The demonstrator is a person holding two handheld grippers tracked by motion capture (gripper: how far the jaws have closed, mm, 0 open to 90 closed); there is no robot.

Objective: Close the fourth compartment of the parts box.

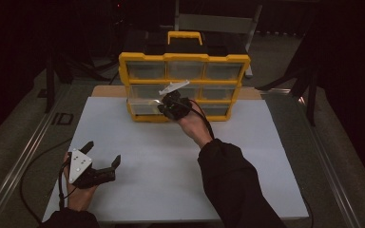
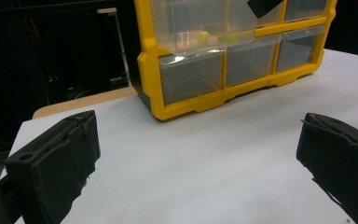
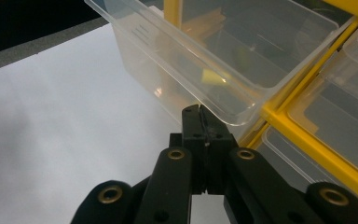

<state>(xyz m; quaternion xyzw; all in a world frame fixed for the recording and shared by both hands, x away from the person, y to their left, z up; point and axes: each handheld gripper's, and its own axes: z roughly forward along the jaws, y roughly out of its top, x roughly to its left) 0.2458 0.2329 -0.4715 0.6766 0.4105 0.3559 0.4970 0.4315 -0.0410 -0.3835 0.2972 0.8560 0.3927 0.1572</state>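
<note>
A yellow organizer (image 1: 184,58) with clear drawers stands at the back of the white sheet (image 1: 171,166). Its left middle drawer (image 1: 145,103) (image 2: 191,23) (image 3: 191,60) is pulled out. Inside it lie small yellow-green pieces (image 2: 203,35) (image 3: 212,77). My right gripper (image 1: 163,108) (image 3: 199,113) is shut, its tips against the front wall of that drawer just under the lip; whether they pinch the lip I cannot tell. My left gripper (image 1: 102,154) (image 2: 196,163) is held open over the sheet's near left corner, with nothing between its fingers (image 2: 56,158).
The organizer has a yellow carry handle (image 1: 184,35) on top. A wooden board (image 2: 84,99) shows under the sheet's far edge. Metal rails (image 1: 19,161) run along the table's sides, and dark stands and a chair (image 1: 218,21) are behind. Bare sheet lies between the two hands.
</note>
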